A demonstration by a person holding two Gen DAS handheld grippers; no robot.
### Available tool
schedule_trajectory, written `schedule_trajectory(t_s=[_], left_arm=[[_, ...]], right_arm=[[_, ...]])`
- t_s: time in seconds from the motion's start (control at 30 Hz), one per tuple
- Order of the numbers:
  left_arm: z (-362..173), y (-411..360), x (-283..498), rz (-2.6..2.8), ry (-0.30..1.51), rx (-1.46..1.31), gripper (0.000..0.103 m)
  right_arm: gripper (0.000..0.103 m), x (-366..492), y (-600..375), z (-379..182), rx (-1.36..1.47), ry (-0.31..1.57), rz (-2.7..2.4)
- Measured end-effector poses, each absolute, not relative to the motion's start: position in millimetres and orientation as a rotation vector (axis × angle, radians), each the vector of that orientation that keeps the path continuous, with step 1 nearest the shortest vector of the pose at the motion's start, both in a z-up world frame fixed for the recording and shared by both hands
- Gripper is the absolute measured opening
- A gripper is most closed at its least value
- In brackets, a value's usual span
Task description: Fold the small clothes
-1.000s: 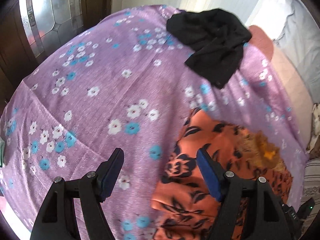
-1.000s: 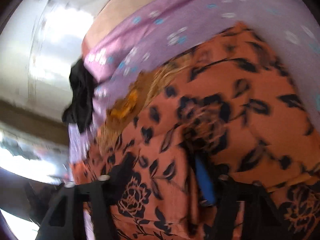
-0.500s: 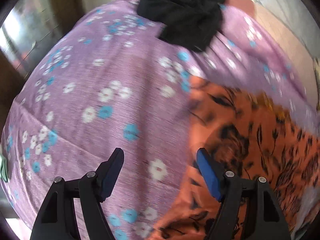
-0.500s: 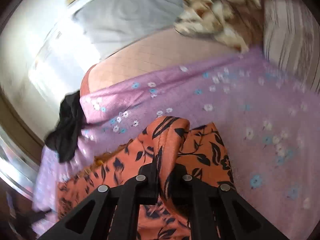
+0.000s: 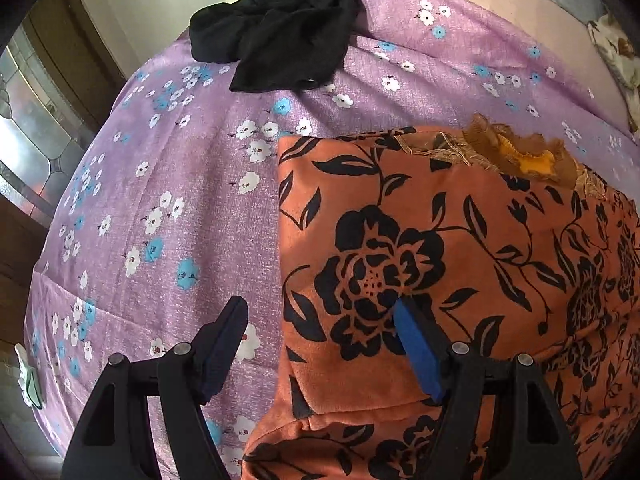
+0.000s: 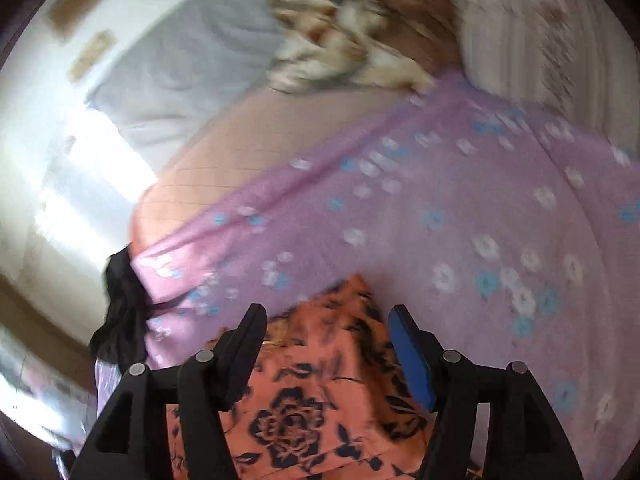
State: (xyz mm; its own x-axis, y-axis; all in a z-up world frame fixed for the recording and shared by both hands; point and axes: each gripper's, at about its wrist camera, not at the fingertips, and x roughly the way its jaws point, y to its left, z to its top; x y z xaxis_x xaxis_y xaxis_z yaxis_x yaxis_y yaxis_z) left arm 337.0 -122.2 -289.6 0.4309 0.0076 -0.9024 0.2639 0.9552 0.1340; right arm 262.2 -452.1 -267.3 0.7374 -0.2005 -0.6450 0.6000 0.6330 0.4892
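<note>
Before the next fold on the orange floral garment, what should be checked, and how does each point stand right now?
1. Right gripper released, jaws just opened: ok.
2. Left gripper open, straddling the garment's left edge: ok.
3. Orange floral garment lying folded on the purple sheet: ok.
4. Fold edges aligned: cannot tell, far side out of view.
5. Black garment apart from the orange one: ok.

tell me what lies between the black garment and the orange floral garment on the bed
Only bare purple flowered sheet separates the black garment from the orange floral garment; the left wrist view shows it.
</note>
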Motion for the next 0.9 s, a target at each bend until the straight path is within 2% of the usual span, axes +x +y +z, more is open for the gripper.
schedule_trajectory(t_s=[0.1,0.2,0.27,0.3,0.47,0.6,0.7,0.8,0.87,0.9], left_arm=[[-289.1,-122.5,336.4,-0.166,1.105,0.277,0.076],[-297.0,-126.0,334.4,-0.168,1.117,0.314,0.076],[-301.1,-125.7,334.2,-0.175,1.136,0.313,0.077],[-300.4,-124.4,335.5,-0.176,1.139,0.303,0.078],[-288.2,-126.7,333.2,-0.189,1.082,0.29,0.077],[-300.7,-138.4,329.5,-0.212,1.101,0.351,0.078],[-307.8,-135.7,330.7,-0.181,1.101,0.348,0.088],[-308.5,-134.2,335.3,-0.185,1.121,0.325,0.09],[-312.1,-128.6,339.1,-0.147,1.129,0.295,0.103],[-314.5,-125.4,341.3,-0.14,1.135,0.276,0.103]], right_arm=[[0.05,285.4,-428.1,-266.0,0.666,0.659,-0.366],[0.049,312.0,-416.9,-304.0,0.595,0.894,-0.407],[0.032,315.1,-426.1,-335.3,0.613,1.012,-0.479],[0.027,312.5,-431.6,-343.2,0.627,1.024,-0.495],[0.028,299.0,-430.5,-308.9,0.626,0.9,-0.474],[0.03,305.5,-433.9,-330.2,0.602,0.971,-0.556],[0.03,296.2,-449.1,-345.3,0.634,0.94,-0.548],[0.031,285.1,-461.2,-331.1,0.797,0.865,-0.528],[0.031,284.5,-459.5,-323.0,0.795,0.828,-0.509],[0.031,287.0,-458.4,-324.2,0.781,0.84,-0.505]])
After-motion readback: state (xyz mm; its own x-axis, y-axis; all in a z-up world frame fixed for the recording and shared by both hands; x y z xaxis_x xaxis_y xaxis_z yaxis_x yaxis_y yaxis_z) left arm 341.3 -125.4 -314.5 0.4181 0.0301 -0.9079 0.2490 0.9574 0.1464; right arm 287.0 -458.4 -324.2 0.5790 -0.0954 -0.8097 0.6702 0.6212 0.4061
